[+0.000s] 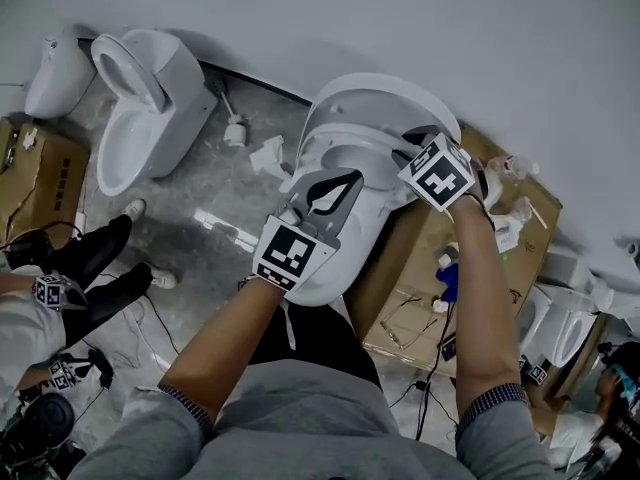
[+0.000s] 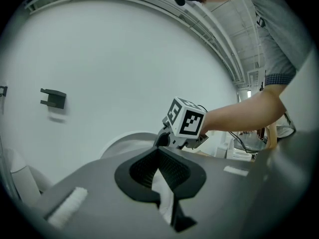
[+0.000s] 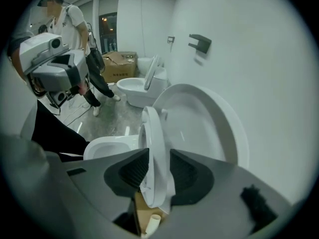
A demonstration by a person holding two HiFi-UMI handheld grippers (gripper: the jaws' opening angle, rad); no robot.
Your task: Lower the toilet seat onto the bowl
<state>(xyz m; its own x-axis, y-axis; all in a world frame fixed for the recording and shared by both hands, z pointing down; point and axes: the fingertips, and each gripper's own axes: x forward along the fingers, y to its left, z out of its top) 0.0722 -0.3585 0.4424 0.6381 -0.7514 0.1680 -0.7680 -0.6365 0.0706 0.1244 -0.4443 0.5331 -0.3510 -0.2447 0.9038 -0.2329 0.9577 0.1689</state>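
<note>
The white toilet (image 1: 322,268) stands in the middle of the head view with its lid (image 1: 380,98) raised against the wall. The seat (image 3: 152,148) stands tilted, away from the lid (image 3: 199,128) and above the bowl (image 3: 107,146). My right gripper (image 3: 154,176) straddles the seat's rim, one pad on each side, jaws open. In the head view it (image 1: 412,158) reaches down at the seat's (image 1: 350,143) right side. My left gripper (image 1: 345,183) hovers over the bowl's front, pointing at the wall. Its (image 2: 160,156) pads meet at the tips, with nothing held. It sees the right gripper's marker cube (image 2: 187,118).
A second toilet (image 1: 150,98) stands at the upper left, with a toilet brush (image 1: 235,128) between the two. Cardboard boxes sit at the left (image 1: 40,178) and right (image 1: 420,258). A person's legs (image 1: 100,258) stretch out at the left. More toilets (image 1: 560,318) crowd the right.
</note>
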